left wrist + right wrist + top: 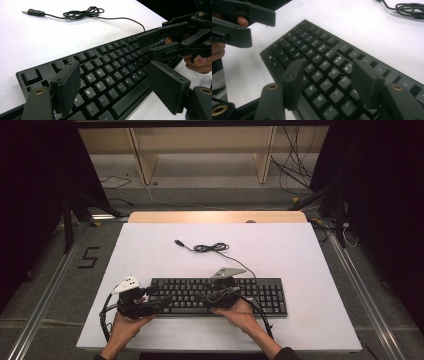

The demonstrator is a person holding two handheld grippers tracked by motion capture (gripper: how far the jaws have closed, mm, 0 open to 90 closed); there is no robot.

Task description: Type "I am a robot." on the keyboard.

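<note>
**High view: black keyboard between two hand-held grippers**

Item 1. Black keyboard [220, 296], full-size with number pad, lying flat near the front edge of the white table [310, 270], long side parallel to that edge. Its cable [212, 248] runs from the back edge to a loose coil farther up the table and ends in a USB plug [178, 242], unconnected.

Item 2. Left gripper [147, 292], held in the left hand [125, 322], at the keyboard's left end. In the left gripper view its jaws stand spread, over the letter keys; nothing between them.

Item 3. Right gripper [220, 296], held in the right hand [237, 312], over the middle of the keyboard, just beside the front edge. In the right gripper view its jaws stand spread above the keys; nothing gripped. Whether either gripper touches the keys cannot be told.

Item 4. Wooden shelving [200, 150] and loose wires [295, 170] on the floor beyond the table.
</note>
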